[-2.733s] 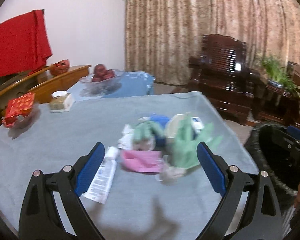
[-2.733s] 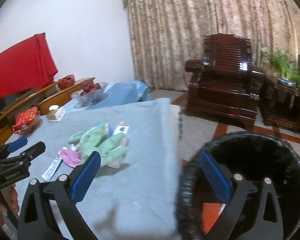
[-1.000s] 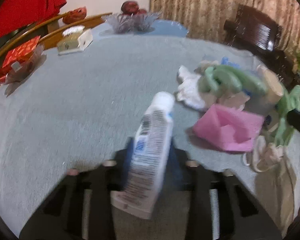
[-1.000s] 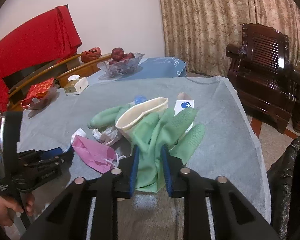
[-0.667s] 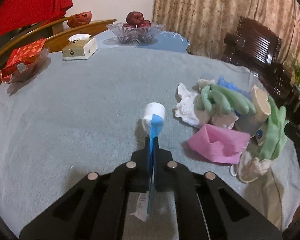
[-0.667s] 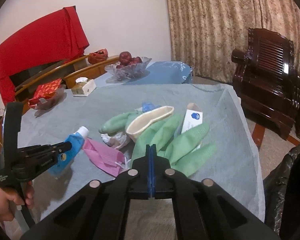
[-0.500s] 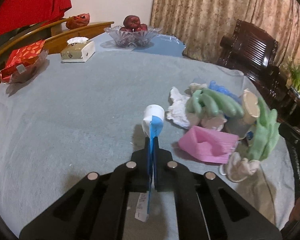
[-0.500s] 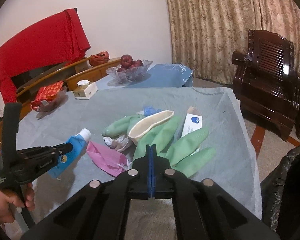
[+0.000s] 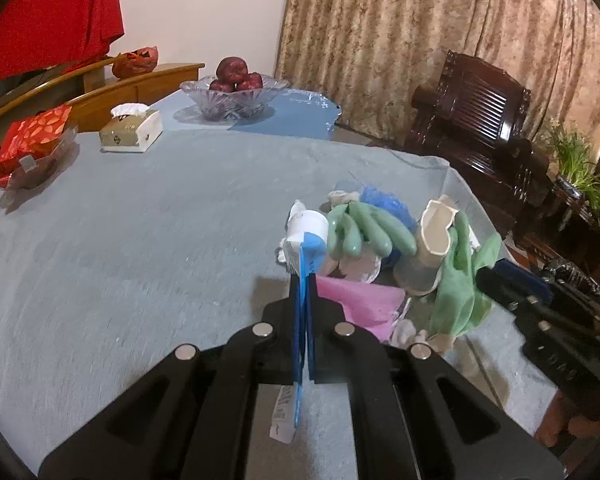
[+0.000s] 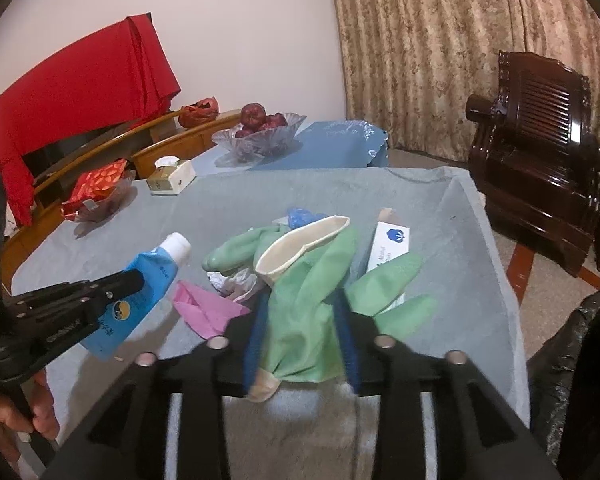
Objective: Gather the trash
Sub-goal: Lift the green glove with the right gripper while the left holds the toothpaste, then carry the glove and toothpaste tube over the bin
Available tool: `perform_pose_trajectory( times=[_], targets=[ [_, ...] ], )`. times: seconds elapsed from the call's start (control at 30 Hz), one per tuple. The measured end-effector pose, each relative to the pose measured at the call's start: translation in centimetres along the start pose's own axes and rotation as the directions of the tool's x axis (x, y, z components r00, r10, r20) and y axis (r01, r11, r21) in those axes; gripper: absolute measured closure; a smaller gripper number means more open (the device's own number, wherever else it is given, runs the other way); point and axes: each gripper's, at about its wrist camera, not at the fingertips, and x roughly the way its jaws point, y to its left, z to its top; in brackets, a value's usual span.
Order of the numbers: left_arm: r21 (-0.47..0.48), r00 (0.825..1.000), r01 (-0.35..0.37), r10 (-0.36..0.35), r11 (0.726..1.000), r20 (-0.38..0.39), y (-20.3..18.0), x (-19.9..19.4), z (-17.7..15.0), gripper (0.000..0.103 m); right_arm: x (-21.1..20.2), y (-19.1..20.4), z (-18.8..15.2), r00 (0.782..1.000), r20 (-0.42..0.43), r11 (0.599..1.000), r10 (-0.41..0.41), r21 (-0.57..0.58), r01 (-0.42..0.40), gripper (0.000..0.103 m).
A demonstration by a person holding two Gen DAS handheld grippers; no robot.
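Observation:
My left gripper is shut on a blue and white tube and holds it above the grey table; the tube also shows in the right wrist view. My right gripper has its jaws partly apart around a green rubber glove, whose cream cuff stands up. A second green glove, a pink mask, crumpled white paper, a blue net and a white box lie in the pile.
A black-lined trash bin stands at the table's right edge. A tissue box, a glass fruit bowl and a red packet in a dish sit at the far left. A dark wooden armchair stands beyond.
My right gripper's jaws, shut tight on the green glove half a second ago, now stand apart around it. My left gripper has carried the tube rightward, toward the pile.

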Motion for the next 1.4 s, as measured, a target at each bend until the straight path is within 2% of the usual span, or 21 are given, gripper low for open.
perform_pose_trajectory(
  times=[0.1,0.23,0.27,0.3,0.4,0.73,0.93,1.13,1.4],
  targets=[
    [0.002,1.000,0.001,-0.001,1.000,0.005,-0.2,-0.1,0.2,0.101,1.1,0.1,0.0,1.000,-0.023,1.000,0.002,0.005,-0.002,0.053],
    [0.000,1.000,0.003,-0.003,1.000,0.006,-0.2,0.0,0.3,0.101,2.9,0.4,-0.5,0.998,-0.064,1.000,-0.029,-0.007,0.029,0.052],
    [0.000,1.000,0.002,-0.002,1.000,0.006,-0.2,-0.1,0.3,0.101,3.3,0.5,-0.7,0.996,-0.077,0.999,-0.041,-0.016,0.040,0.060],
    [-0.001,1.000,0.002,-0.002,1.000,0.006,-0.2,-0.1,0.3,0.101,3.5,0.5,-0.9,0.994,-0.089,0.998,-0.056,-0.027,0.054,0.073],
    [-0.003,1.000,0.004,-0.004,1.000,0.004,-0.2,-0.1,0.4,0.101,3.1,0.1,-1.2,0.995,-0.093,0.999,-0.048,-0.002,0.048,0.085],
    [0.028,0.999,0.030,-0.031,0.999,0.032,-1.8,-1.9,0.7,0.101,-2.7,-1.7,-0.2,0.999,0.007,0.996,0.047,0.077,-0.047,0.087],
    [0.046,0.997,0.060,-0.062,0.997,0.050,-3.8,-4.0,0.9,0.101,-6.2,-2.3,0.8,0.994,0.067,0.993,0.082,0.078,-0.087,0.089],
    [0.071,0.993,0.097,-0.102,0.993,0.065,-6.4,-6.2,0.8,0.101,-9.7,-3.4,1.2,0.990,0.119,0.991,0.081,0.100,-0.093,0.089],
    [0.112,0.983,0.157,-0.166,0.981,0.081,-10.1,-8.3,0.5,0.101,-13.4,-4.8,1.6,0.986,0.164,0.994,0.023,0.104,-0.041,0.090]
  ],
)
